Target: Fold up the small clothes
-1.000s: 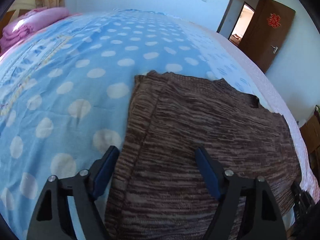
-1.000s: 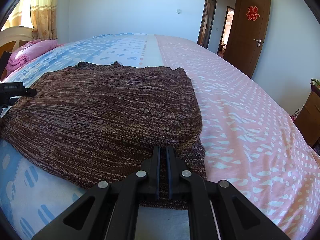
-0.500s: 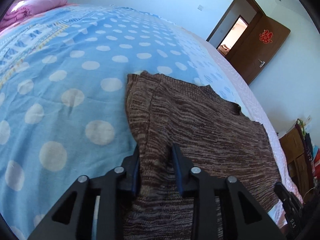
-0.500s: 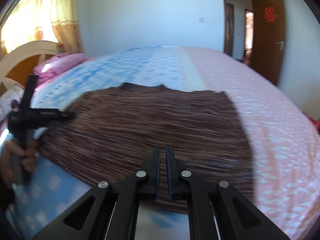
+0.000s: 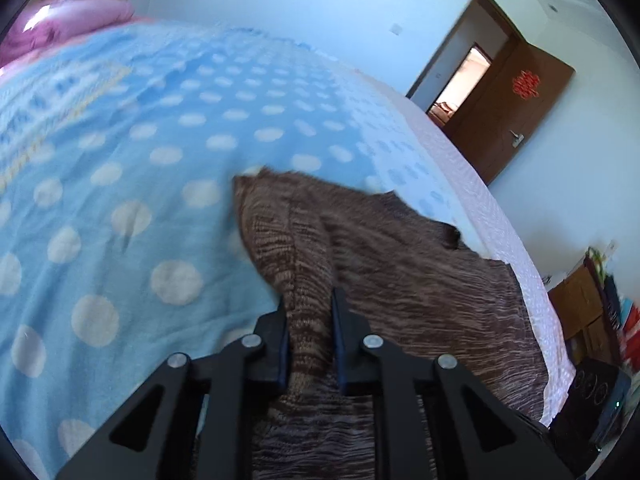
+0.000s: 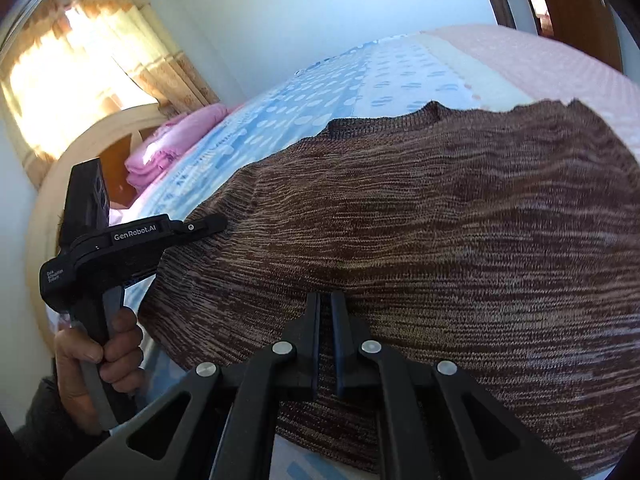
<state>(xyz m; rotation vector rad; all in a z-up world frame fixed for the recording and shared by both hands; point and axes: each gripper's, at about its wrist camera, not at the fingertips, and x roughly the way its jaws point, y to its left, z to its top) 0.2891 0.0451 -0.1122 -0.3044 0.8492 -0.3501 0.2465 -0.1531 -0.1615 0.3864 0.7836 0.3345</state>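
Knitwear, a brown marled sweater (image 6: 420, 248), lies spread on the bed and fills the centre and right of the right wrist view; in the left wrist view it runs from the middle of the frame to the lower right. One edge of it rises in a bunched ridge between the jaws of the left gripper (image 5: 310, 320), which are closing on that fold, with the fabric pressed between the blue pads. The right gripper (image 6: 325, 320), low in the centre of its own view, has its jaws drawn nearly together on the near hem of the sweater. At the left of that view a hand (image 6: 96, 360) grips the handle of the left gripper, whose tip meets the sweater's left edge. Under the garment lies a blue polka-dot bedspread (image 5: 120, 208), turning pink toward the upper right of the right wrist view. A pink pillow (image 5: 76, 16) sits at the upper left, and a brown door (image 5: 516, 108) stands open at the upper right.
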